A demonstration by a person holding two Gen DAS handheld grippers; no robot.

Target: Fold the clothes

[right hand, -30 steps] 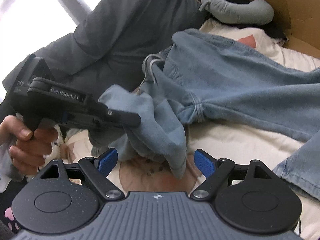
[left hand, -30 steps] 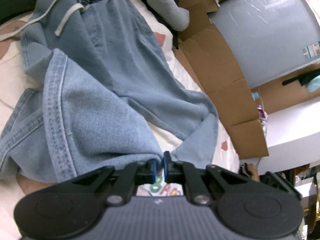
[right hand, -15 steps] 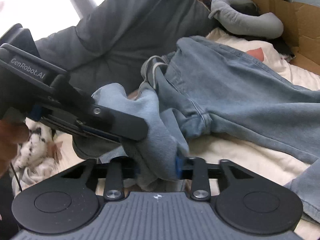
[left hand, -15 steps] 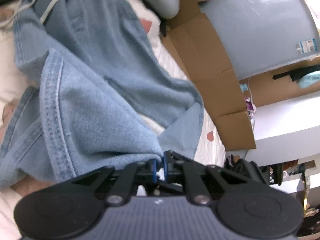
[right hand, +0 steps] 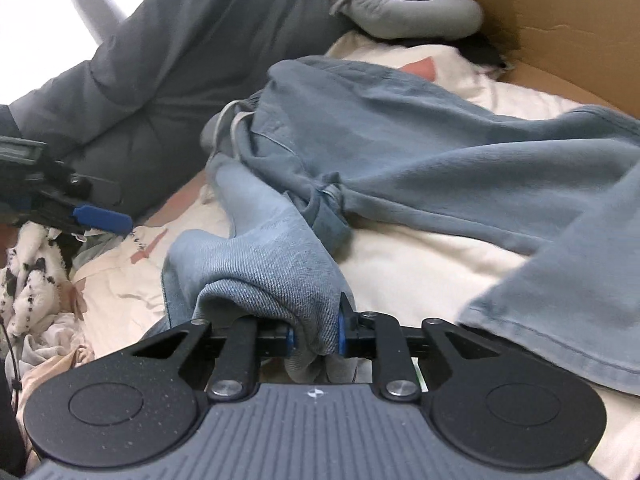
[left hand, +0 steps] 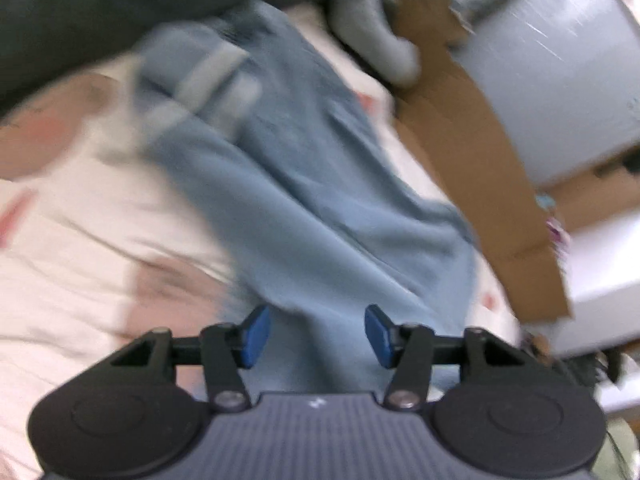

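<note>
Two grippers work over one pair of light blue jeans (right hand: 420, 152) spread on a cream bedsheet (right hand: 420, 272). The right gripper (right hand: 314, 336) has just been closing and now pinches a bunched fold of the denim between its blue pads, the cloth humped up over the left finger. The left gripper (left hand: 316, 334) has just been opening; its blue pads stand apart with denim lying in the gap between them, neither pad pressing on it, and this view is blurred. In the right wrist view the left gripper shows at the left edge, clear of the fabric. From the clamped fold the jeans run up toward the drawstring waistband (right hand: 236, 120), one leg stretching away to the right. A dark grey quilt (right hand: 168, 52) lies behind the waistband, a grey neck pillow (right hand: 408, 12) and brown cardboard (right hand: 560, 24) beyond.
</note>
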